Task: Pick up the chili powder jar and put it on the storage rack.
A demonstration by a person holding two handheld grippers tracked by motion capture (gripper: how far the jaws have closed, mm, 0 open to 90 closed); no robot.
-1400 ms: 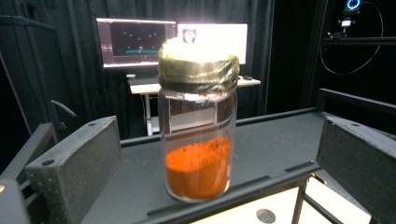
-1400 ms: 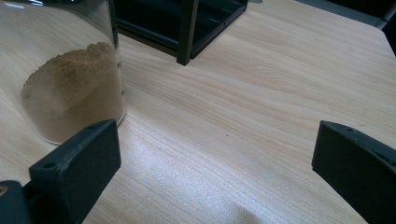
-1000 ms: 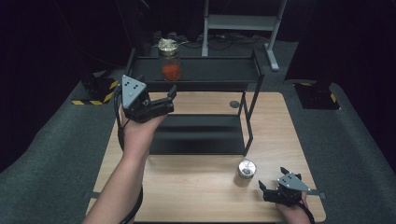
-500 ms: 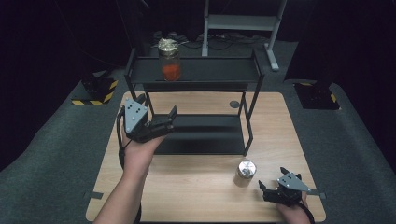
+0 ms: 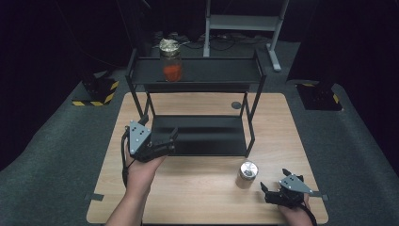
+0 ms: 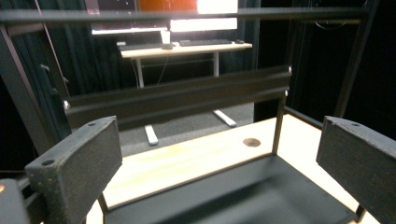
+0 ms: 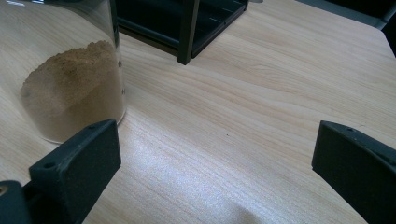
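left tongs [image 5: 172,139]: held up over the tabletop's left part, at the front left corner of the black rack; jaws wide apart, nothing between them
right tongs [image 5: 266,192]: low at the near right corner of the tabletop, jaws spread wide, empty
silver-lidded jar [image 5: 247,173]: upright on the tabletop [image 5: 197,197], near the right tongs on their left, just in front of the rack's right front leg; in the right gripper view [image 7: 74,88] holds tan powder, close by the left jaw, outside the gap
rack [image 5: 197,134]: black, two-tier, mid-tabletop; lower tray bare, straight ahead of the left tongs [image 6: 224,191]
orange-filled jar [image 5: 171,61]: on the rack's top shelf, left of middle, well apart from both tongs
in the way: rack's right front leg [image 7: 188,30] between the powder jar and the lower tray; top-shelf rail [image 6: 187,14] across the left gripper view
around: hazard-striped blocks on the floor [image 5: 93,96], a grey stand behind the rack [image 5: 244,23], a far desk with keyboard [image 6: 187,46]
hidden or unclear: powder jar's top cut off in the right gripper view; touch between jar and jaw cannot be told; orange jar's lid blurred
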